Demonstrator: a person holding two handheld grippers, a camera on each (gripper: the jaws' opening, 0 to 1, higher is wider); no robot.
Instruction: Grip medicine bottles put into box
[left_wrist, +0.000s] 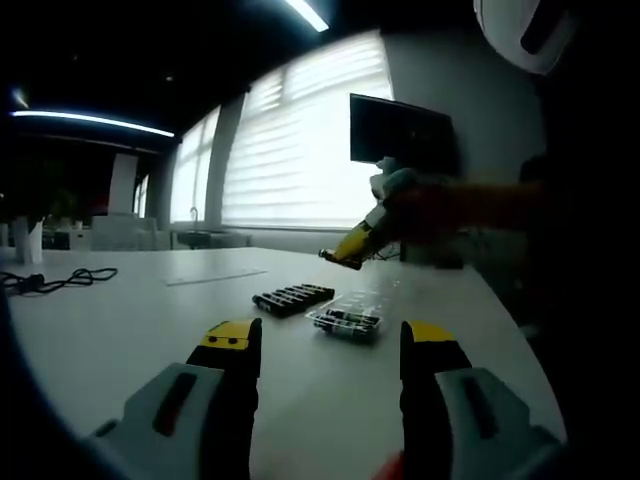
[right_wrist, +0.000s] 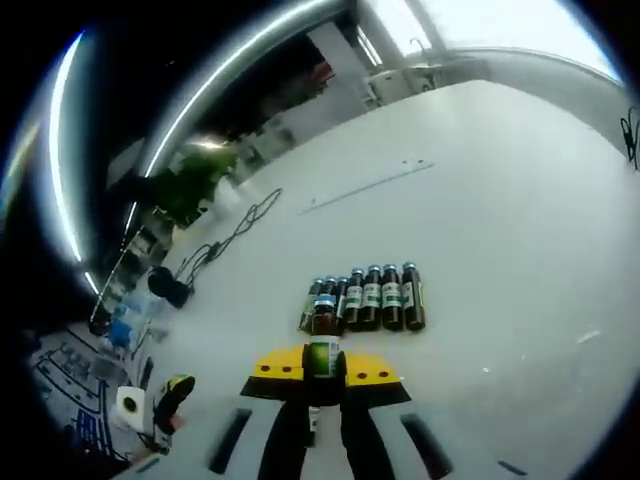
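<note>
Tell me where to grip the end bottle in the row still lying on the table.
Take the end bottle across its middle, coming from above and its free outer side; it lies flat, touching a neighbour on the other. The right gripper is already shut on a bottle.

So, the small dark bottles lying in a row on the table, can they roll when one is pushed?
Probably yes. The bottles look round and lie on their sides on the smooth white table, so a sideways push would likely roll them. Their packed neighbours may hinder rolling somewhat. They look small, probably light.

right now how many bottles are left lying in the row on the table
6, I think: the row of bottles lies side by side on the table; the left ones overlap. Another bottle is in the right gripper.
</note>
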